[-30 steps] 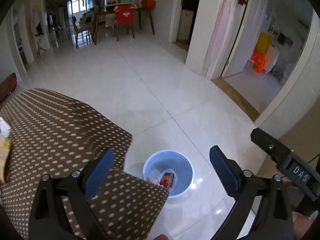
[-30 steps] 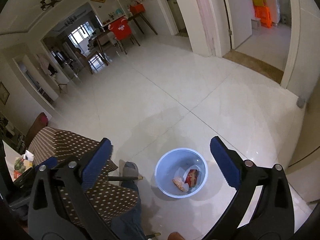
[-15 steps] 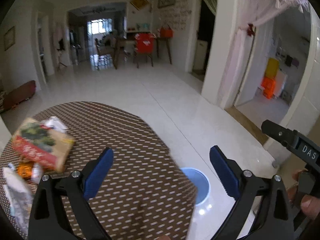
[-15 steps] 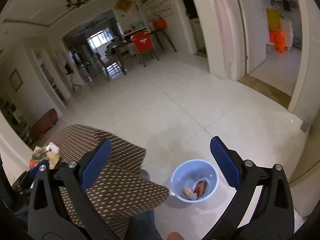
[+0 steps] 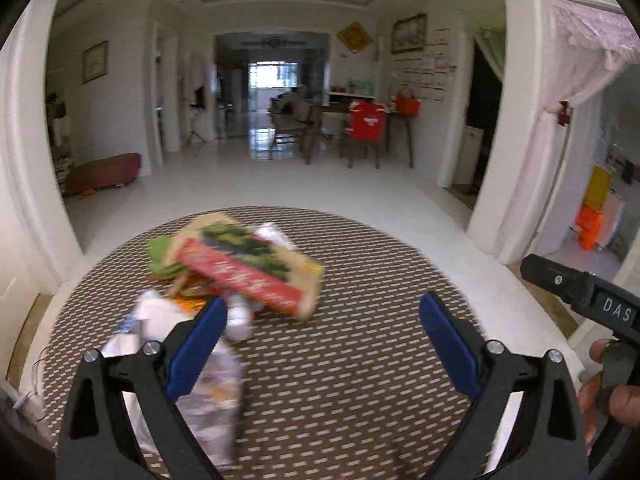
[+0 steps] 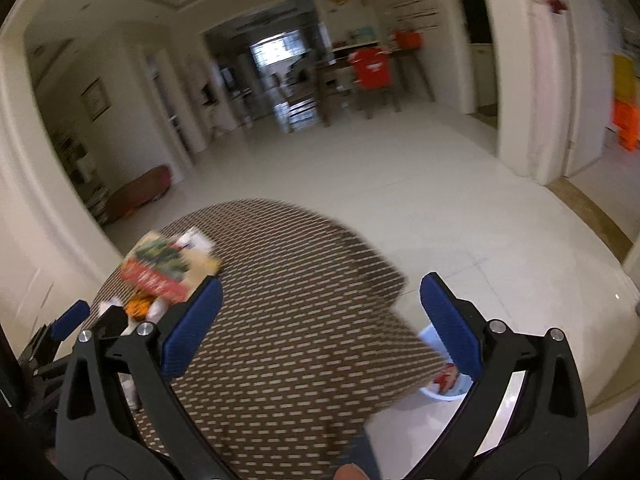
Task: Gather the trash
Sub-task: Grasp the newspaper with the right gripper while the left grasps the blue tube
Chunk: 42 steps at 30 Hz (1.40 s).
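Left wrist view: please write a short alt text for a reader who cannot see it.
The open left gripper, empty, faces a pile of trash on a round table with a brown dotted cloth. A red and green packet lies on top, crumpled white wrappers nearer. Behind is a bright tiled hall.

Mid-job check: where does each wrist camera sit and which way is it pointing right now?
Left wrist: behind the open left hand-held gripper, facing the wrapper pile on the brown dotted tablecloth; a hand at right.
Right wrist: behind the open right hand-held gripper, facing the table edge and blue bucket.
Shared: the tablecloth, the red-green packet.
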Available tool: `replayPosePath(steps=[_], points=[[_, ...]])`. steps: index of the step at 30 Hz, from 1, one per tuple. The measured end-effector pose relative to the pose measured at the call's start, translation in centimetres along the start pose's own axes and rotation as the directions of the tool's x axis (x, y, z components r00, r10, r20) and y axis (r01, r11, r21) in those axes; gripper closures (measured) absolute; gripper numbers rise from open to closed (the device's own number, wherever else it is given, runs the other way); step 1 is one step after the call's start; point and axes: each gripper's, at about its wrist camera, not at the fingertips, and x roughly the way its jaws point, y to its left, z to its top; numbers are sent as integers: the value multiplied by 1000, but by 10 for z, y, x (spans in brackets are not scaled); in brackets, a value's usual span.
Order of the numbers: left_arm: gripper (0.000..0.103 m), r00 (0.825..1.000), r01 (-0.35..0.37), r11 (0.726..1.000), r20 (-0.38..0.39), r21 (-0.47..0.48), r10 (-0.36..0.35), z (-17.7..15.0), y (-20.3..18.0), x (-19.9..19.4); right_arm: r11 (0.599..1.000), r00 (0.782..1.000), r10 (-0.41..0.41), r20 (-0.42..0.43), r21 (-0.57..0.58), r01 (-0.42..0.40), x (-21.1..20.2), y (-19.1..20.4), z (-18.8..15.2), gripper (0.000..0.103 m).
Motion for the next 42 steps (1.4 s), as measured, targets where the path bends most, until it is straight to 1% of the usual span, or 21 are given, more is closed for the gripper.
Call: replayPosePath(steps=[3,5,9,12,15,19,23,25,26,27,28,29,30,31,32,33,35,37,40,42], points=[[8,999,-45,998,-6,-39,45,-10,31,-7,998,998,47,-33,-40,-48,13,24,-7,6],[8,998,-67,996,-7,-62,67,-20,46,-11,994,994,76,-77,-68,-81,29,41,-14,6],[8,990,-138,988,-8,-66,138,-36,76,-23,985,982,127,-139,-100,-142,48,74,-32,6],[8,985,-171,981,-14,-91,171,-48,102,-31,965,962,188,-200,-145,-219,65,107,-48,6],[8,980,-200,975,-15,-98,199,-57,119,-37,949,941,230,-249,-156,-274,81,134,-61,6],[8,971,-238,964,-27,-119,237,-65,142,-44,934,915,263,-305,-159,-321,98,160,-77,6],[8,961,-276,950,-55,-150,270,-77,164,-45,911,892,302,-337,-174,-374,108,185,-85,7],[8,958,-288,943,-66,-164,281,-80,171,-45,904,883,310,-353,-178,-388,115,195,-88,18],[8,955,-295,940,-73,-172,286,-83,175,-45,904,881,305,-362,-180,-388,120,200,-90,37],[8,954,-299,938,-79,-175,289,-84,178,-45,904,878,301,-373,-181,-387,124,202,-93,61],[8,953,-303,936,-84,-178,293,-84,179,-44,906,878,302,-372,-176,-386,127,205,-94,62],[8,951,-307,935,-90,-178,295,-85,180,-44,903,877,315,-363,-169,-394,126,204,-94,67],[8,951,-308,935,-95,-178,295,-84,179,-40,899,872,332,-360,-158,-408,124,203,-93,72],[8,950,-310,934,-98,-176,296,-85,180,-40,892,861,364,-355,-133,-432,120,199,-90,74],[8,950,-311,935,-99,-170,298,-85,180,-40,889,856,379,-350,-120,-442,116,193,-88,78],[8,950,-309,936,-101,-167,295,-85,177,-38,889,857,386,-343,-112,-445,114,187,-85,79],[8,955,-290,943,-110,-163,274,-85,175,-33,894,865,384,-323,-107,-436,107,175,-79,80],[8,959,-276,949,-116,-153,260,-85,171,-28,896,867,390,-310,-86,-435,101,159,-74,81],[8,963,-250,962,-133,-112,235,-85,159,-18,904,875,392,-284,-57,-424,89,135,-70,82],[8,963,-241,967,-143,-88,227,-84,152,-12,905,877,400,-268,-33,-423,82,119,-67,83]])
